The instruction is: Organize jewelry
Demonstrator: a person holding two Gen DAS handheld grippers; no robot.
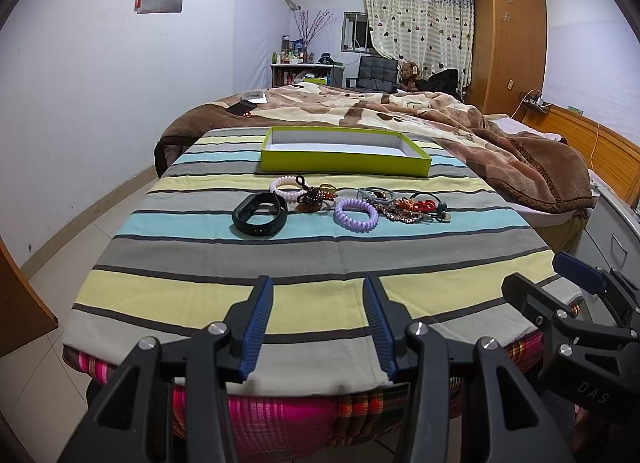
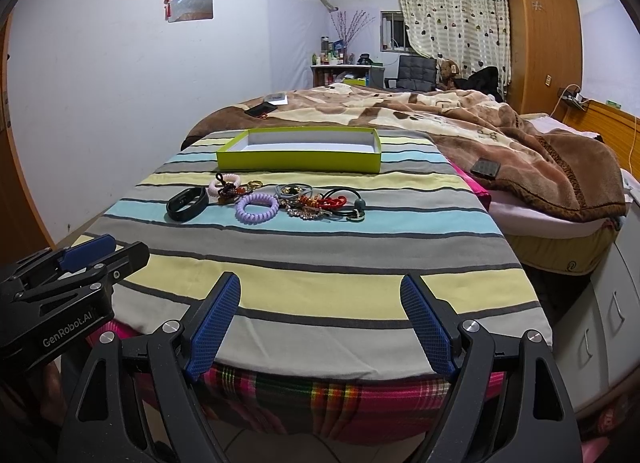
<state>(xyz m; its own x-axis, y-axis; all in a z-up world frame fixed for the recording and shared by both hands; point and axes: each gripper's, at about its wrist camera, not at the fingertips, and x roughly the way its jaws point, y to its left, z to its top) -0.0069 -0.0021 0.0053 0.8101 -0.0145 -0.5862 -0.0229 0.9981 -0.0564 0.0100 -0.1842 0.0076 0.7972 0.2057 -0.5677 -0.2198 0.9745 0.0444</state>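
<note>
A shallow lime-green box (image 1: 344,161) (image 2: 298,159) with a white inside lies empty at the far end of the striped cloth. In front of it lies a row of jewelry: a black wristband (image 1: 260,217) (image 2: 188,204), a pink coil band (image 1: 286,185) (image 2: 224,183), a purple coil band (image 1: 356,215) (image 2: 257,209), and a tangle of hair ties, beads and clips (image 1: 404,205) (image 2: 320,203). My left gripper (image 1: 318,289) is open and empty over the near edge of the cloth. My right gripper (image 2: 320,283) is open and empty, also at the near edge.
The striped cloth (image 1: 320,263) covers the foot of a bed. A brown blanket (image 1: 500,143) is heaped to the right and behind. A phone (image 1: 242,107) and a white box lie on the blanket. A dark remote (image 2: 485,168) lies on the blanket's right side.
</note>
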